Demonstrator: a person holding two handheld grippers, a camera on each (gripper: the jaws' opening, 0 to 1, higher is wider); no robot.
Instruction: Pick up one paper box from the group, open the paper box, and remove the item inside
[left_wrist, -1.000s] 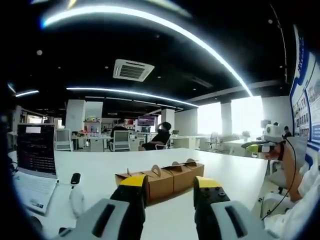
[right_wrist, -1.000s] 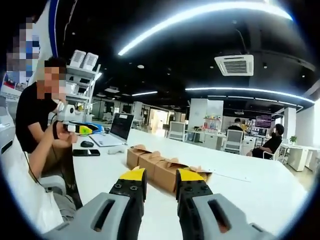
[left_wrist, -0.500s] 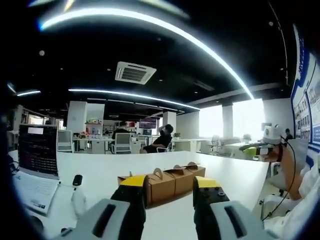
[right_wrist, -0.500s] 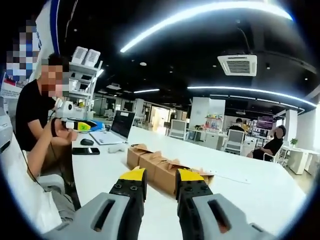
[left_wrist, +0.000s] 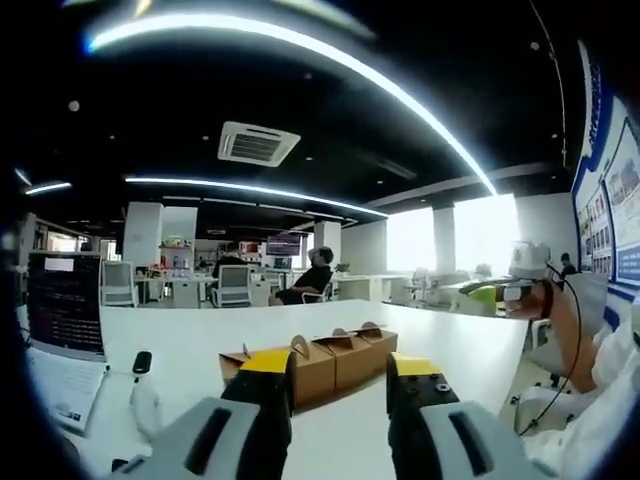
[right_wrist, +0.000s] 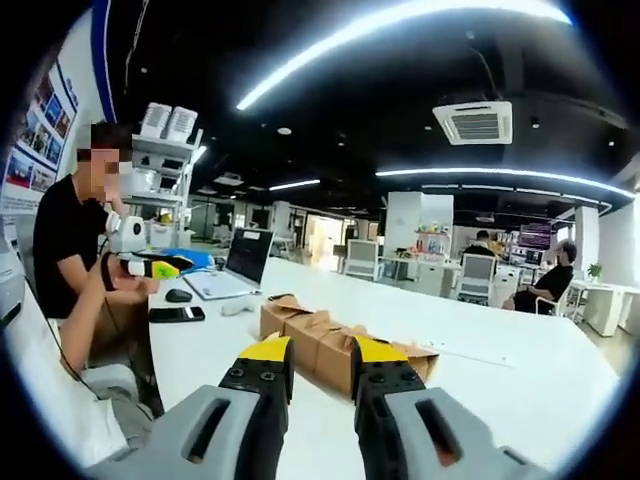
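White table (left_wrist: 450, 350), brown handled paper boxes (left_wrist: 315, 358), closed

The row of brown paper boxes (left_wrist: 315, 362) looks like matt, uncoated kraft card with cut, folded flaps; the same dull brown card shows in the right gripper view (right_wrist: 330, 345). They stand on a smooth white table (left_wrist: 190, 340) with a faint sheen under the ceiling lights. The left gripper (left_wrist: 340, 385) and right gripper (right_wrist: 310, 368) look like matt grey moulded plastic, black toward the jaws, with yellow tips.
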